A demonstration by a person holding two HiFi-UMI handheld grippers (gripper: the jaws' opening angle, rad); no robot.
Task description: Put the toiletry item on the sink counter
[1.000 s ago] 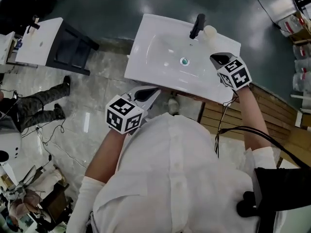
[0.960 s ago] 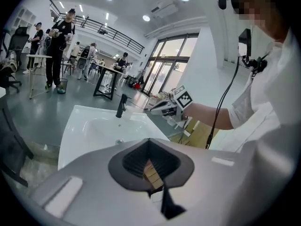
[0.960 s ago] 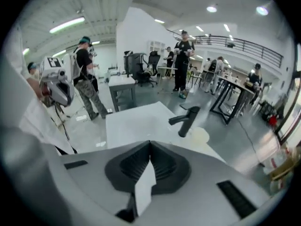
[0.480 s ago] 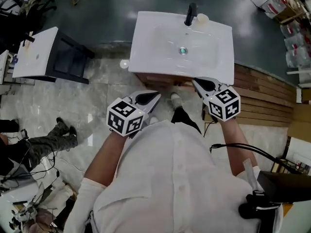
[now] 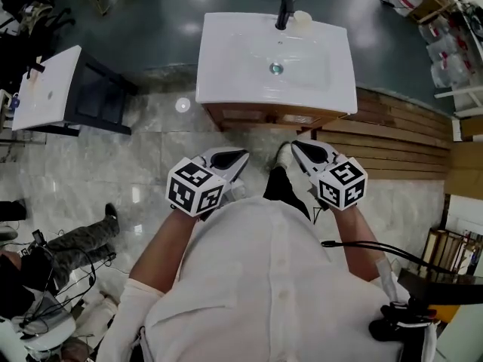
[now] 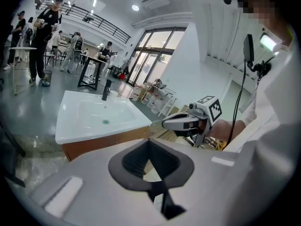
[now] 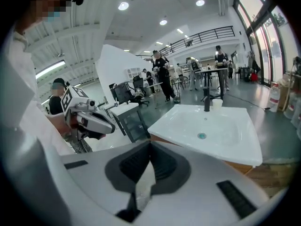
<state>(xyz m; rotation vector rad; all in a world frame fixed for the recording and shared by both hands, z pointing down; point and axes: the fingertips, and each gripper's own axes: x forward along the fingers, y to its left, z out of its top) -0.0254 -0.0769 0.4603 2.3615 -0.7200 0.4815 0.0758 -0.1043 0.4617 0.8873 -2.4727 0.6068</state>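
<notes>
A cream cup [image 5: 302, 21] stands upright on the white sink counter [image 5: 226, 66], just right of the black faucet [image 5: 284, 10]. The right gripper view shows the cup [image 7: 217, 103] beside the faucet [image 7: 206, 99], far off. Both grippers are held close to my body, over the floor and well short of the sink. My left gripper [image 5: 240, 157] is shut and holds nothing; its jaws meet at the tips [image 6: 149, 142]. Shut and bare as well, my right gripper [image 5: 296, 146] points toward the sink [image 7: 249, 145] in its own view [image 7: 149, 145].
A wooden cabinet [image 5: 272, 116] carries the sink. A second white vanity on a dark cabinet [image 5: 53, 89] stands at the left. Wooden slats [image 5: 400, 142] cover the floor at the right. A small white disc [image 5: 183, 105] lies on the tiles. A person's legs [image 5: 75, 240] show at lower left.
I have stepped back from the sink. The right gripper, which was on the counter near the cup, has drawn back to my body; the cup stays by the faucet.
</notes>
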